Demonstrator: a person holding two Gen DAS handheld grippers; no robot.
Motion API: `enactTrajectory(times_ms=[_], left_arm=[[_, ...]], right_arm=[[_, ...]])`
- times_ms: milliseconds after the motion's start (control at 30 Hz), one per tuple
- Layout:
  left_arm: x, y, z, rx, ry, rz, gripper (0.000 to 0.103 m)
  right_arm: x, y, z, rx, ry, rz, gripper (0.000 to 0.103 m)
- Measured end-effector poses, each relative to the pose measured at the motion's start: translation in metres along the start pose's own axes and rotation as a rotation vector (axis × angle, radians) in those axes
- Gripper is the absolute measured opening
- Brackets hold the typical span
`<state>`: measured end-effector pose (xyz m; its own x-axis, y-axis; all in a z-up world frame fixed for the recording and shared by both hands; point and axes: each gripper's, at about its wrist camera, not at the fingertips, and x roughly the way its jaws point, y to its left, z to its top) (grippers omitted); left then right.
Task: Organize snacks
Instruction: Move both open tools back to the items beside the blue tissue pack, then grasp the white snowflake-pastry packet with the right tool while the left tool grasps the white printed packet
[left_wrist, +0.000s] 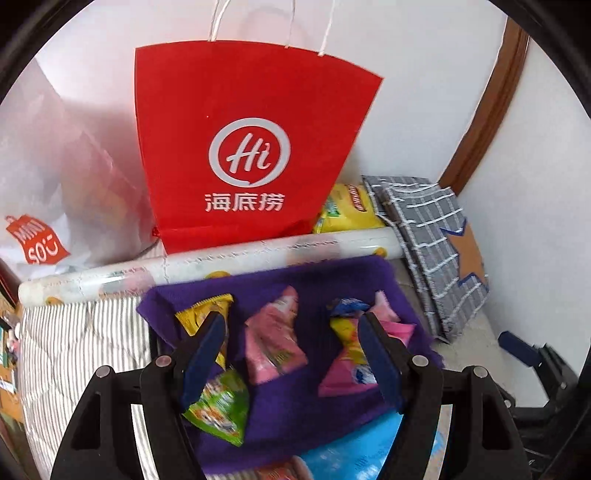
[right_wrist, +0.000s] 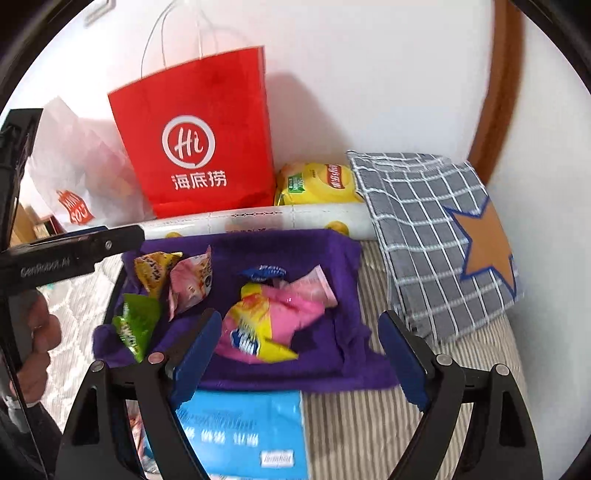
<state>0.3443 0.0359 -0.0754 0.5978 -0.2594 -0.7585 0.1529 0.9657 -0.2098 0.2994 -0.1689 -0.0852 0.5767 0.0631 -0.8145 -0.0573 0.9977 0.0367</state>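
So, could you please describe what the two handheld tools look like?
Both are alike: the left tool and right tool have black plastic arms with silver pivot pins and blue fingers. White lettering marks the left tool's black body.

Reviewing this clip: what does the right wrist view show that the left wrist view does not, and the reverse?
Only the right wrist view shows the person's hand on the left gripper's handle and the blue packet's printed face. Only the left wrist view shows the right gripper's blue fingertip at its edge, and more of the striped cover at left. Both share the red bag, yellow chip bag, paper roll, checked cloth and purple cloth holding small snack packets. Both grippers stand open and empty.
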Motion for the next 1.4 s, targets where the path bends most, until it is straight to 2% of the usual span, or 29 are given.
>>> enactTrajectory(times_ms=[67,200,333,633,867,1100,1200,1333,1400], left_arm=[[-0.010,-0.006,-0.006,0.006,-0.002,-0.014,0.073],[-0.033,-0.018,-0.023,0.038,-0.014,0.006,0.073],[-0.053,-0.024,-0.041,0.045,-0.018,0.000,0.073],[-0.087,-0.028,-0.085,0.041,-0.043,0.053,0.073],[-0.095,-0.014,-0.124,0.009,-0.035,0.095,0.073],[-0.086,0.016,-0.157,-0.063,0.017,0.087,0.073],[-0.084,0.030,-0.168,-0.108,0.031,0.076,0.073],[-0.083,0.038,-0.177,-0.116,0.037,0.072,0.073],[-0.083,0.040,-0.180,-0.110,0.042,0.075,0.073]], right_arm=[[-0.013,-0.003,-0.008,0.013,-0.016,-0.008,0.086],[-0.031,-0.007,-0.022,0.020,-0.005,-0.012,0.086],[-0.045,-0.015,-0.038,0.043,0.006,0.031,0.086],[-0.067,-0.014,-0.076,0.023,0.009,0.042,0.086],[-0.041,-0.010,-0.112,0.059,0.081,0.157,0.086],[-0.002,0.015,-0.152,-0.001,0.163,0.216,0.084],[0.015,0.021,-0.162,-0.003,0.208,0.221,0.084],[0.031,0.022,-0.171,0.020,0.233,0.220,0.084],[0.031,0.025,-0.174,0.002,0.210,0.211,0.085]])
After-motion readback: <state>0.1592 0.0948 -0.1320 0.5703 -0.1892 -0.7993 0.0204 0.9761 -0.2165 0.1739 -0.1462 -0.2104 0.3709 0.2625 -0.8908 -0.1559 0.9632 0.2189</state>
